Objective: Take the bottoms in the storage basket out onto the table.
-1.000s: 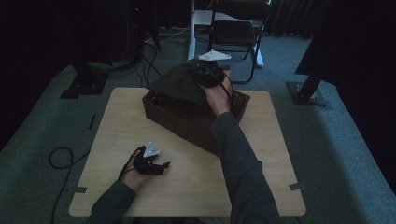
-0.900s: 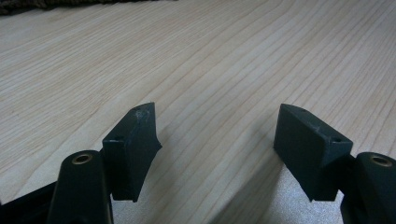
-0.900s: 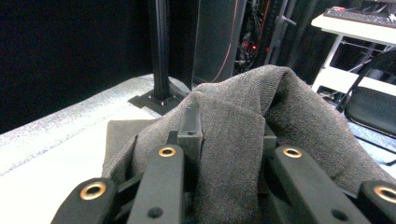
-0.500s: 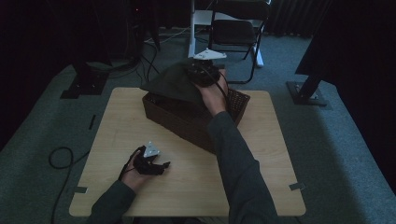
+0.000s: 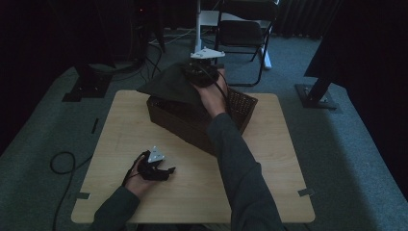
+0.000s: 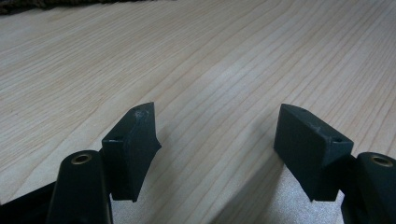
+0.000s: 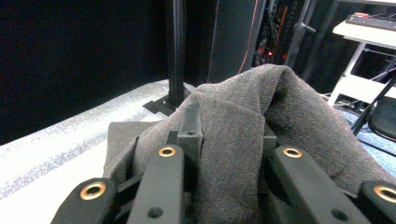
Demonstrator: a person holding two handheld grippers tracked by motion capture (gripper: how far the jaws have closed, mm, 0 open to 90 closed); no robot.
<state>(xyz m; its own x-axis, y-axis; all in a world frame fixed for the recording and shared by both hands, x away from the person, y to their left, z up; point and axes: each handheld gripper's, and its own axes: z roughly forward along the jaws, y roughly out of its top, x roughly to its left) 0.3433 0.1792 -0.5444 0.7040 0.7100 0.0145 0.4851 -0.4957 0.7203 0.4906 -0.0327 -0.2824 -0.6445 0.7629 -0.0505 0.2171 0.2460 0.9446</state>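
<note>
A dark grey cloth [image 5: 168, 85] hangs lifted over a dark wicker basket [image 5: 240, 108] at the back of the wooden table [image 5: 120, 130]. My right gripper [image 5: 197, 73] is raised above the basket and shut on a fold of that cloth [image 7: 243, 135], which bunches between its jaws. My left gripper [image 5: 163, 172] rests low on the table near the front left edge. Its jaws stand wide apart over bare wood, with nothing between the fingertips [image 6: 137, 135].
A folding chair [image 5: 243, 33] and a white stand are on the carpet behind the table. Black stand bases [image 5: 317, 96] sit on the floor at both sides. A cable [image 5: 60, 161] loops on the floor at the left. Wood shows right of the basket.
My right gripper has risen and moved back with the cloth, pulling it higher off the basket. My left gripper has stayed in place.
</note>
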